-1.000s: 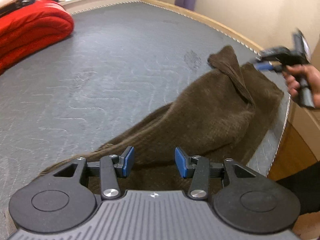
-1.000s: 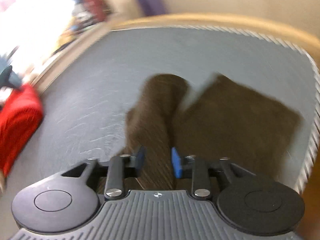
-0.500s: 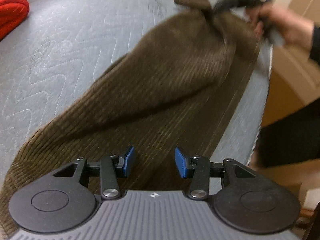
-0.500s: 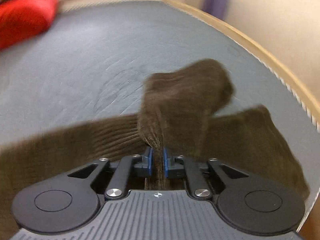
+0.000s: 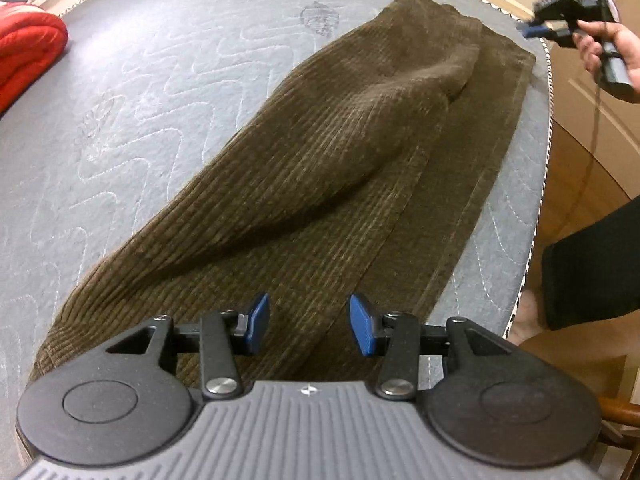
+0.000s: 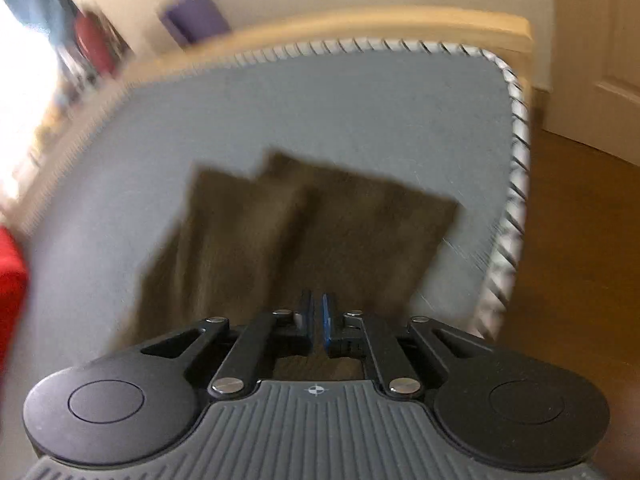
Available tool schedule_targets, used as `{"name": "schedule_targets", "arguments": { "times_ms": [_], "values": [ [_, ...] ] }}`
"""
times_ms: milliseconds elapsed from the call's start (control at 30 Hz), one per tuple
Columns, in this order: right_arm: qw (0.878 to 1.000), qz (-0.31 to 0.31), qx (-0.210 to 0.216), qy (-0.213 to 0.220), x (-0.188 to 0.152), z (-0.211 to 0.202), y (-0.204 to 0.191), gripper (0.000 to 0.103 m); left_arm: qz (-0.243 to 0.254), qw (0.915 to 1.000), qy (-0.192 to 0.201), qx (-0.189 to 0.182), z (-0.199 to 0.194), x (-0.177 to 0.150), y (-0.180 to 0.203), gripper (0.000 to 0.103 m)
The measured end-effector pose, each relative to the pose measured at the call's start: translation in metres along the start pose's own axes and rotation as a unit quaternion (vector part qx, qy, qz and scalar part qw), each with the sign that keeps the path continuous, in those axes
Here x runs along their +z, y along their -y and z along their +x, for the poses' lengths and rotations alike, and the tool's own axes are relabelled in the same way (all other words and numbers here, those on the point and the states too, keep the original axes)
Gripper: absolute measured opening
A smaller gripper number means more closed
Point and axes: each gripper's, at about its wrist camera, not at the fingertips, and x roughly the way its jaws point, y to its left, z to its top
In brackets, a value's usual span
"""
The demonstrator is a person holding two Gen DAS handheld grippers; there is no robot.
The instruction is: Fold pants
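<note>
One pair of brown corduroy pants (image 5: 320,168) lies on the grey quilted mattress (image 5: 132,92), w/ its long axis running from just under my left gripper (image 5: 307,330) up and away to the far right corner of the bed. The near end is by my left tool. The far end, two cuffs side by side, sits close to the mattress edge. One leg is laid over the other, upper one bulging a bit, lower one flat along the right edge. In the right wrist view the two leg ends (image 6: 320,216) show as blurred square tips pointing away from me.

My left gripper's jaws stand apart above the cloth, nothing between the blue pads (image 5: 256,322), not touching fabric as far as I can tell.

My right gripper (image 6: 316,322) is off past the far corner in my right hand (image 5: 604,46). Its jaws are only a narrow slit apart and opening, w/ no cloth pinched between them.

Count: 1 pants, 2 legs, 2 grippers, 1 red blanket (image 5: 28,60) at far left.
</note>
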Motion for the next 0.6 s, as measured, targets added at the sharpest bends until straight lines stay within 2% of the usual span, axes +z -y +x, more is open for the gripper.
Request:
{"name": "schedule_targets", "arguments": {
  "times_ms": [33,100,133,233,333,400,467,500,533,567,600],
  "values": [
    [1.0,-0.012,0.003,0.017,0.002,0.006,-0.004,0.029,0.001,1.0,-0.003,0.0,0.002,-0.001,0.0,0.05],
    [0.999,-0.017,0.014,0.031,0.003,0.02,-0.006,0.042,0.001,0.9999,-0.011,-0.002,0.007,-0.003,-0.001,0.05],
    [0.999,-0.007,0.021,0.023,0.005,0.029,-0.007,0.045,0.002,0.9998,-0.018,-0.001,0.009,-0.004,-0.003,0.05],
    [0.998,0.038,0.045,0.0,0.004,0.063,-0.004,0.045,0.005,0.9993,-0.036,-0.005,0.018,-0.008,-0.006,0.054],
    [0.999,0.044,0.014,0.001,0.005,0.088,-0.009,0.045,0.015,0.9986,-0.05,-0.001,0.028,-0.013,-0.005,0.055],
    [0.997,0.07,0.011,0.013,0.007,0.099,-0.003,0.045,0.03,0.9972,-0.067,0.014,0.038,-0.017,-0.003,0.055],
    [0.996,0.089,0.015,0.024,0.007,0.103,0.0,0.04,0.042,0.9954,-0.079,0.033,0.047,-0.02,-0.002,0.052],
    [0.996,0.087,0.018,0.026,0.008,0.105,0.0,0.029,0.047,0.9946,-0.081,0.044,0.05,-0.021,-0.002,0.051],
    [0.997,0.078,0.015,0.025,0.011,0.106,-0.004,0.024,0.049,0.9947,-0.079,0.043,0.05,-0.021,-0.003,0.044],
    [0.997,0.069,0.012,0.028,0.013,0.106,-0.006,0.019,0.051,0.9948,-0.077,0.043,0.05,-0.02,-0.004,0.032],
    [0.997,0.065,0.017,0.032,0.014,0.104,-0.007,0.008,0.055,0.9946,-0.076,0.044,0.048,-0.019,-0.005,0.025]
  ]
}}
